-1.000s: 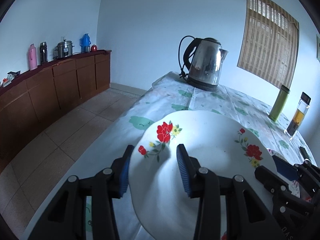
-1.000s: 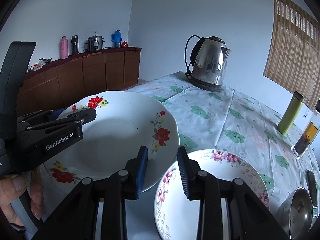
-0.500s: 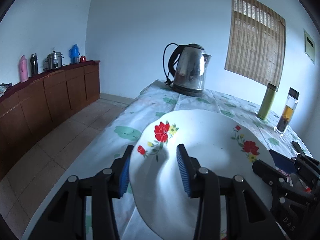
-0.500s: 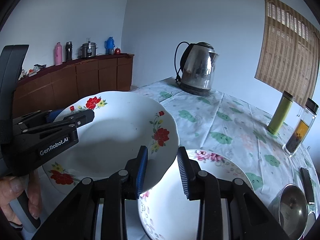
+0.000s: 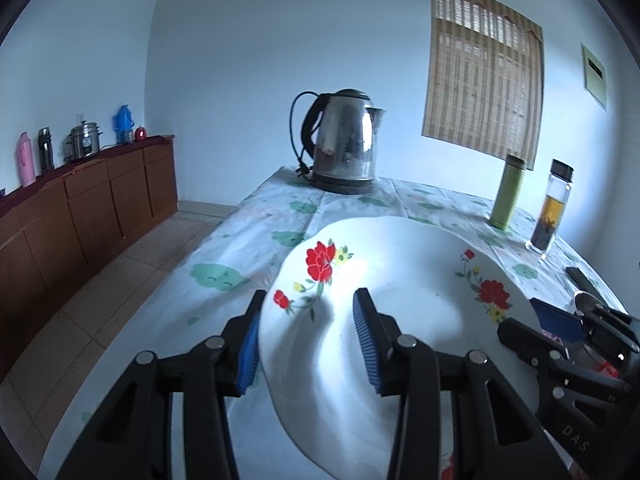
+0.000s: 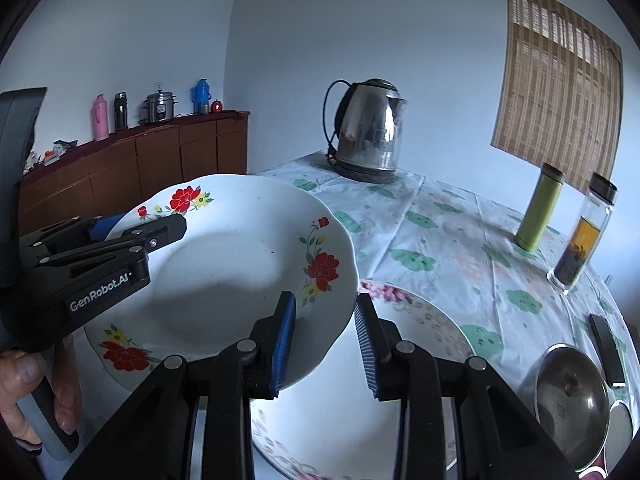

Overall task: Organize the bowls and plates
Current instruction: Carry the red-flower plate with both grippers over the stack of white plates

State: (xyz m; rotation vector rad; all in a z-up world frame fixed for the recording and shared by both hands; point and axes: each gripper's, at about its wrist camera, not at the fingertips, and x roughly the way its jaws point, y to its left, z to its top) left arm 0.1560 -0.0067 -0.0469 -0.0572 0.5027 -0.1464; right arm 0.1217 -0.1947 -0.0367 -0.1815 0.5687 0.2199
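A white plate with red flowers (image 5: 408,304) (image 6: 224,264) hangs above the table, carried by both grippers. My left gripper (image 5: 308,336) is shut on its left rim, and shows in the right wrist view as a black clamp (image 6: 160,232) held by a hand. My right gripper (image 6: 324,340) is shut on the plate's right rim, and its blue pad shows at the plate's right side in the left wrist view (image 5: 532,320). A second plate with pink flowers (image 6: 424,320) lies on the tablecloth, its left part under the carried plate.
A steel kettle (image 6: 372,136) stands at the table's far end. A green flask (image 6: 540,212) and a glass bottle of tea (image 6: 584,236) stand at the right. A metal bowl (image 6: 572,400) and a black flat device (image 6: 606,348) lie near the right edge. A brown cabinet (image 5: 88,208) lines the left wall.
Both grippers have carried the red-flowered plate to the right, so it now overlaps the pink-flowered plate's left rim. Neither grip has changed.
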